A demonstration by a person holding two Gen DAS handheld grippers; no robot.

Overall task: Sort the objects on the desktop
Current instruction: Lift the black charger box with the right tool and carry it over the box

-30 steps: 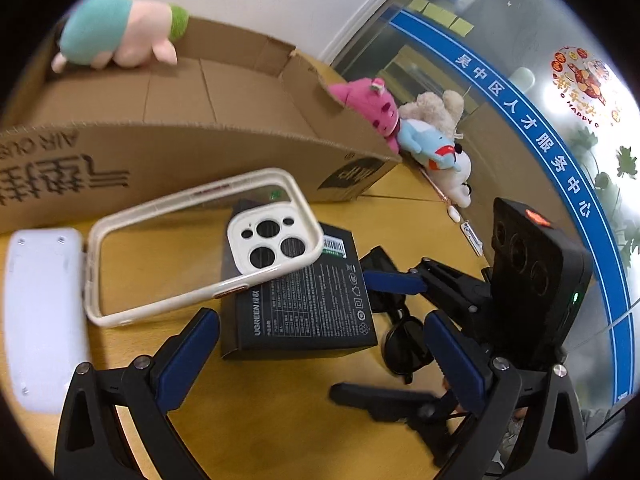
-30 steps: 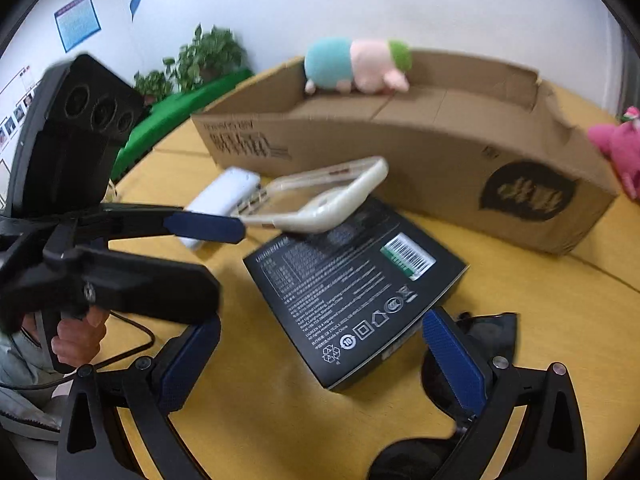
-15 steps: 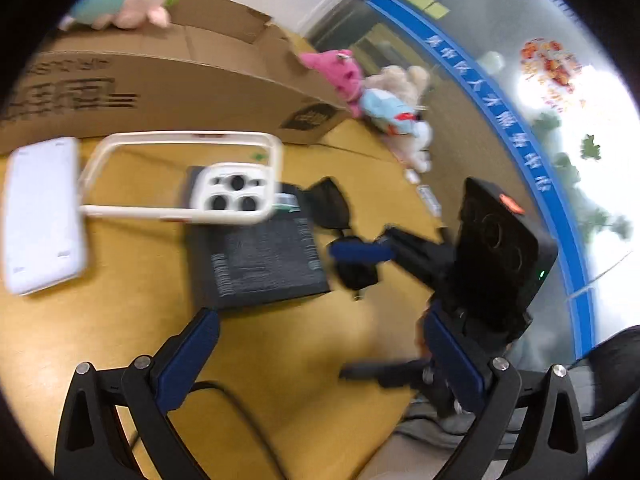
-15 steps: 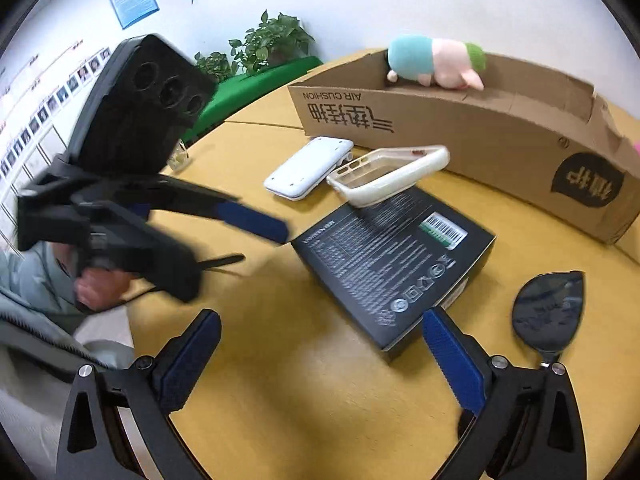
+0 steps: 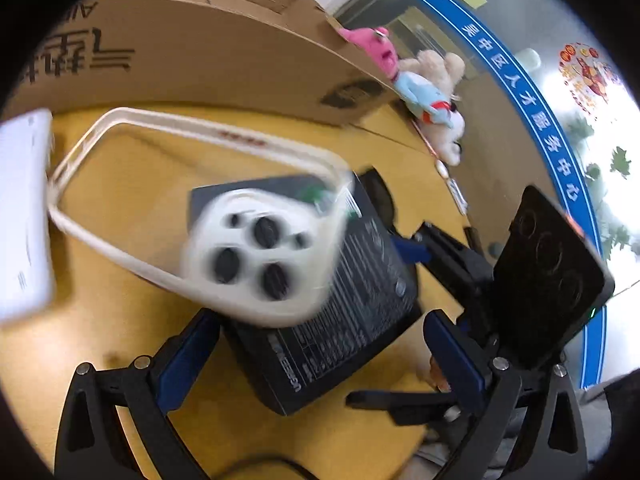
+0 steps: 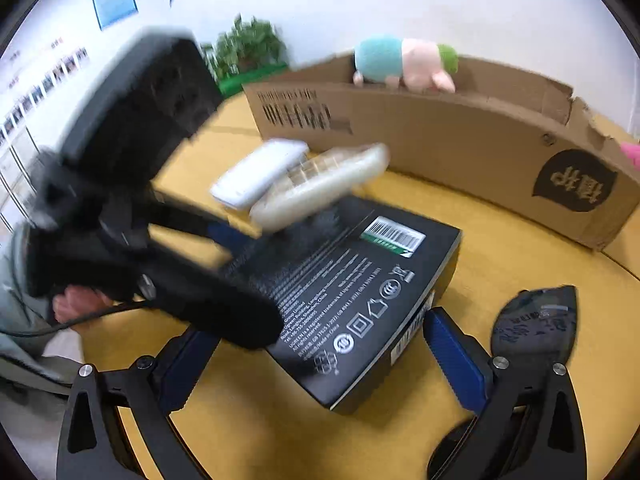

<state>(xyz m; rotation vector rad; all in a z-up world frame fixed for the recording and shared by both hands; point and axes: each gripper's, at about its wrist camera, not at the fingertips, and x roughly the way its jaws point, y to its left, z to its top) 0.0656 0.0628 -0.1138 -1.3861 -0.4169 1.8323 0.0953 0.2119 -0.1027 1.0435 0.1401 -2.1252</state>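
While the desk waits to be sorted, a white power bank lies at the far left of the yellow table, just beside a clear phone case whose camera end rests tilted on a black product box. The case's long axis runs from the power bank toward the box, slanting across the front of the left gripper, which hovers directly before it with jaws spread wide and nothing between them. That gripper looks the nearer of the two to the case, so the coming reach is likely its own. Farther right, the right gripper hangs over the box's near corner, likewise parted and empty, with dark sunglasses just beside its right finger. Behind everything stands a long cardboard box, a plush pig perched on its rim. Motion blur hides finer contact.
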